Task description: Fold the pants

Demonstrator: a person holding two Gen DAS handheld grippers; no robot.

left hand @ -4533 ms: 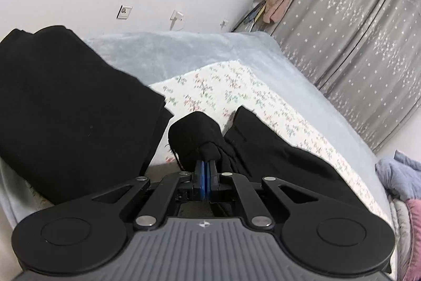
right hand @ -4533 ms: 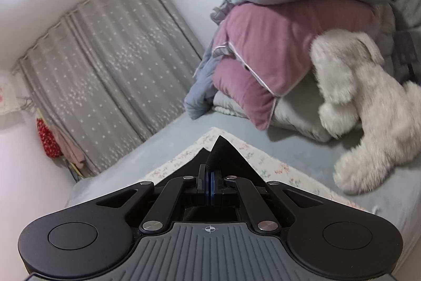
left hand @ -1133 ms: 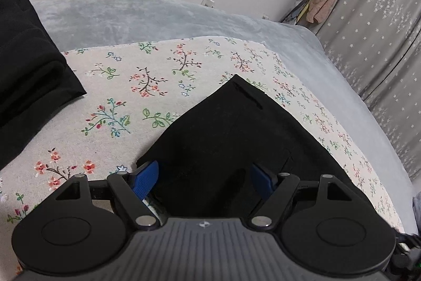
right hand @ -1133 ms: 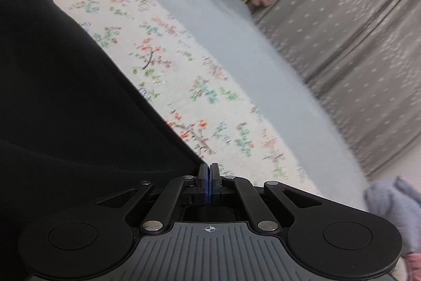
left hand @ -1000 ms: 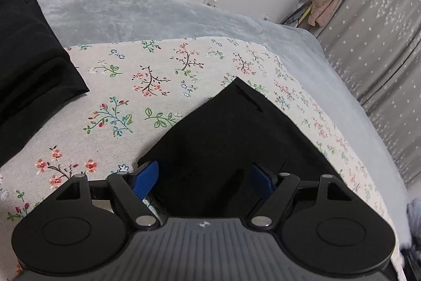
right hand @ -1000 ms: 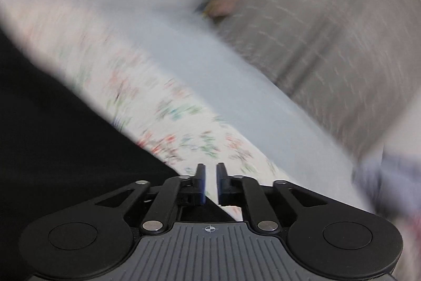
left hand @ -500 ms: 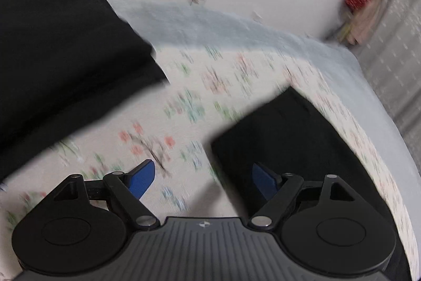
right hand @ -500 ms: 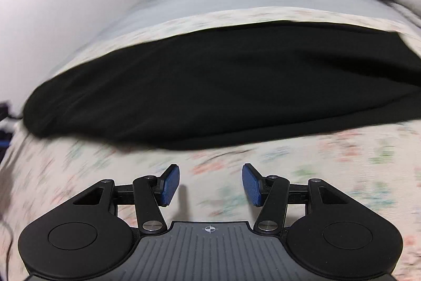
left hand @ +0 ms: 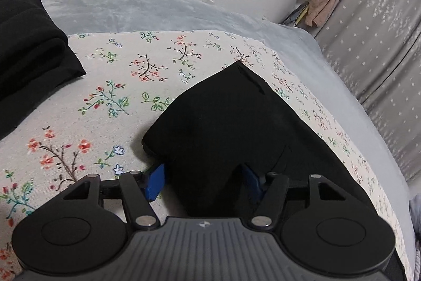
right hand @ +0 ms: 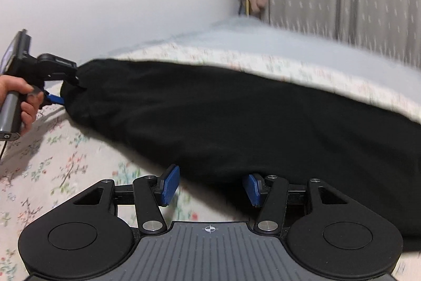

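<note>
free: floral sheet (left hand: 110,86) left of pants (left hand: 223,123) | obstacle: folded black stack (left hand: 26,49) far-left

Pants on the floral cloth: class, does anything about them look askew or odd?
Nothing stands out. The pants lie flat along the cloth; the left gripper is closing around one end.

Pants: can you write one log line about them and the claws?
pants: flat on flowery sheet | left claw: closing around end | right claw: open at edge
</note>
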